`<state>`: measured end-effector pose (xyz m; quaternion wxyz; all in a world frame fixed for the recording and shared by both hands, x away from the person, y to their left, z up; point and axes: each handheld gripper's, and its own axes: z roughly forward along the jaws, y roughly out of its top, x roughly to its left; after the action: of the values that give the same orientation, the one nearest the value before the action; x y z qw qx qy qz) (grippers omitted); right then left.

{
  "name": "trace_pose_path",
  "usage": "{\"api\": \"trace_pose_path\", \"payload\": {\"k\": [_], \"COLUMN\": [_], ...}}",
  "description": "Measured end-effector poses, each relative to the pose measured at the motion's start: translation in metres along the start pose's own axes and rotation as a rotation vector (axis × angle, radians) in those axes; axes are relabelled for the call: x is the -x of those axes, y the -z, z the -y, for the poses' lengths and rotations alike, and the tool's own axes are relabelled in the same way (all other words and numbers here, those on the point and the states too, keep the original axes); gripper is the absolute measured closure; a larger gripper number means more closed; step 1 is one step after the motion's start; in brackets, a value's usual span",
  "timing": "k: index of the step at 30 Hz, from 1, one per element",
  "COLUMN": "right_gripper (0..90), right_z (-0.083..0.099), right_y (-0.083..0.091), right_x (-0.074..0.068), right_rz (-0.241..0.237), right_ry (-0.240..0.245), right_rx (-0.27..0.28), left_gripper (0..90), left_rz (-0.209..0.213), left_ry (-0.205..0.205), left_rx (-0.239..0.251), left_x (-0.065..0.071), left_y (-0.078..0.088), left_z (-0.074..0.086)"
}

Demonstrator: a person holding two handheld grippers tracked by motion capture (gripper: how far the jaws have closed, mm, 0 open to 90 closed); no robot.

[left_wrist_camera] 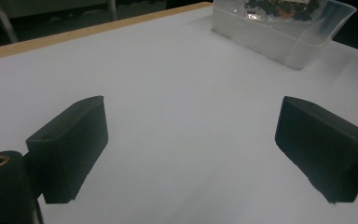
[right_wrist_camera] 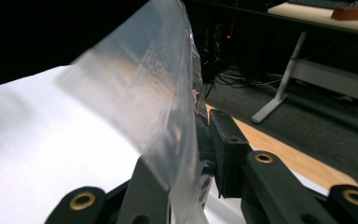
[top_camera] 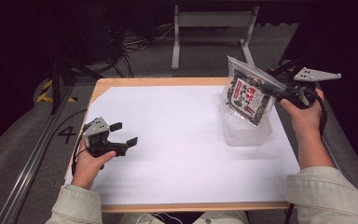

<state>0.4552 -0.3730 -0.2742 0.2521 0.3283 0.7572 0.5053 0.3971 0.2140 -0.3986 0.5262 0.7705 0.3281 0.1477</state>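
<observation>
A clear snack bag (top_camera: 249,92) with a red-and-white label and dark contents hangs tilted over a clear plastic tub (top_camera: 246,130) at the table's right. My right gripper (top_camera: 279,91) is shut on the bag's top right edge, and the bag's lower end dips into the tub. In the right gripper view the clear bag (right_wrist_camera: 149,112) is pinched between the black jaws. My left gripper (top_camera: 123,134) rests open at the left side of the white sheet, nothing between its fingers (left_wrist_camera: 70,144). The tub (left_wrist_camera: 284,42) lies ahead of it, with the bag's contents inside.
A white sheet (top_camera: 177,149) covers most of the wooden table (top_camera: 121,82). Beyond the far edge stand a grey table frame (top_camera: 212,28) and floor cables. A metal rail (top_camera: 32,158) runs along the left side.
</observation>
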Motion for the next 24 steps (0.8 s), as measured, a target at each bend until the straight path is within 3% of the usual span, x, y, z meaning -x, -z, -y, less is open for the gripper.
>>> {"api": "trace_pose_path", "payload": {"k": [5, 8, 24], "right_gripper": [77.4, 77.4, 77.2], "right_z": [0.006, 0.011, 0.034], "right_y": [0.000, -0.005, -0.001], "right_x": [0.003, 0.002, 0.022], "right_rz": [-0.012, -0.011, 0.010], "right_ry": [-0.040, -0.035, -0.158], "right_rx": [-0.012, -0.053, -0.029], "left_gripper": [10.3, 10.3, 10.3], "left_rz": [0.000, 0.000, -0.001], "left_ry": [0.001, -0.004, -0.007], "left_rx": [0.000, -0.002, -0.009], "left_x": [0.001, 0.001, 0.002], "left_y": [-0.001, -0.001, -0.003], "left_z": [0.000, 0.000, 0.000]}}
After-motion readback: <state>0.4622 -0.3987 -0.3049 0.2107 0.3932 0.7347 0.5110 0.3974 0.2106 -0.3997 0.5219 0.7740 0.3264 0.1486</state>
